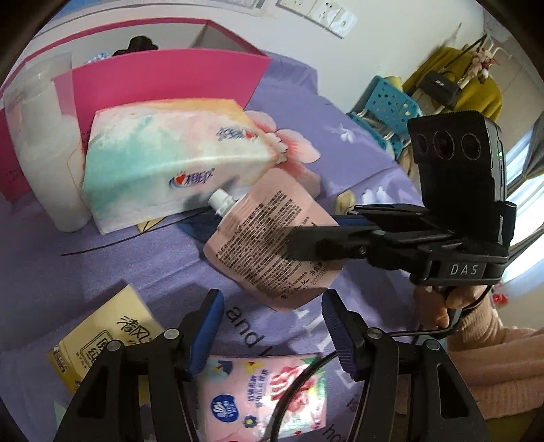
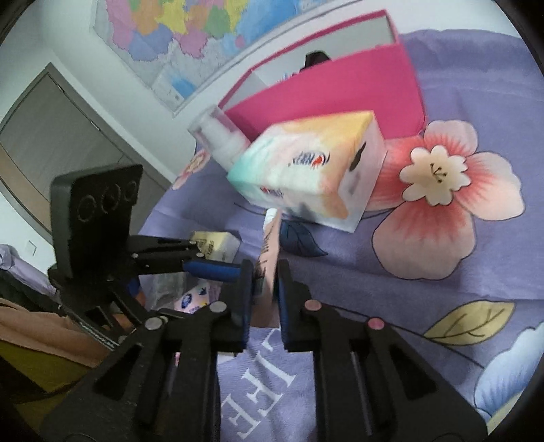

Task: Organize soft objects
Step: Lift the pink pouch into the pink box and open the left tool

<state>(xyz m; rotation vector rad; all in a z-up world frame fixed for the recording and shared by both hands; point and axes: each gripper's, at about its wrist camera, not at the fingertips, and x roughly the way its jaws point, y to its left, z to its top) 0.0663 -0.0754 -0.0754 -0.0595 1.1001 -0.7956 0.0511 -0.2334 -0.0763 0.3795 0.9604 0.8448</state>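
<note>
Pink box (image 1: 163,78) open on purple sheet (image 1: 119,258), dark thing (image 1: 141,43) inside. Right gripper (image 2: 265,282) clamped on pink pouch (image 1: 272,244), lifted near tissue pack (image 1: 176,153). Left gripper (image 1: 272,326) spread, empty. Left view only: yellow pack (image 1: 108,336), floral pouch (image 1: 261,391). Right view only: map (image 2: 190,30).

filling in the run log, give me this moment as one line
right gripper: shut on pink spout pouch, lifted | left gripper: open, free | tissue pack: beside pink box

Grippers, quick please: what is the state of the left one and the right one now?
Left gripper: open, holding nothing, above the purple sheet.
Right gripper: closed on the pink spout pouch.
</note>
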